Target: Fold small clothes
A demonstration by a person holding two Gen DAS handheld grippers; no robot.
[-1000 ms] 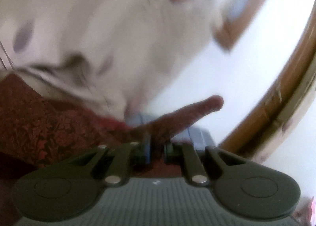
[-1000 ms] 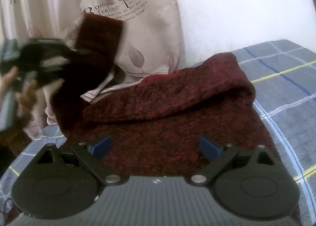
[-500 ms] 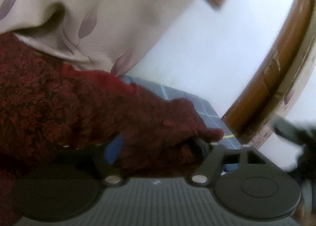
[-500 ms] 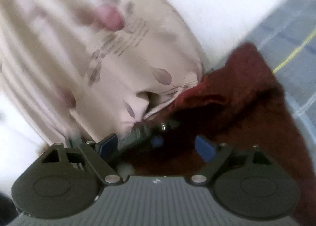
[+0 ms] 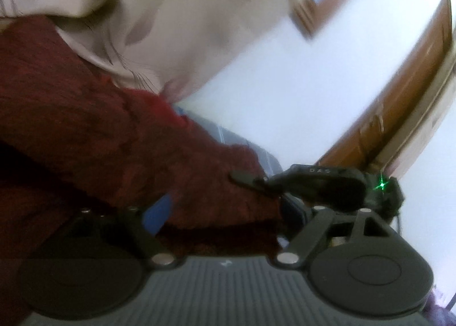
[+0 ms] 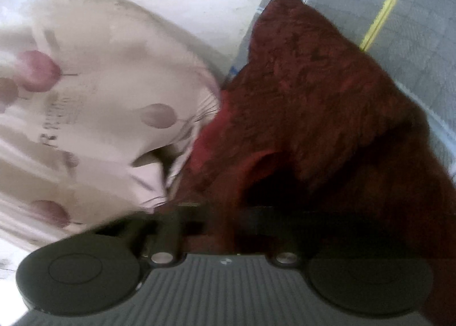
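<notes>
A dark red fuzzy garment [image 5: 99, 138] lies bunched on a grey plaid bedsheet [image 6: 413, 49]; it also shows in the right wrist view [image 6: 319, 92]. My left gripper [image 5: 225, 209] is open, its blue-padded fingers [image 5: 159, 209] apart with a fold of the garment lying between them. My right gripper shows from the side in the left wrist view [image 5: 242, 178], its tips against the garment's edge. In the right wrist view the fingers are buried in the cloth, so its state is hidden.
A cream pillow with purple leaf print [image 6: 94, 115] leans against the white wall [image 5: 285, 84] right behind the garment. A brown wooden frame [image 5: 399, 92] runs along the right. The plaid sheet extends to the right of the garment.
The left gripper, shut a second ago, is open around a fold of the garment. The right gripper has moved in close to the garment's edge beside the left one.
</notes>
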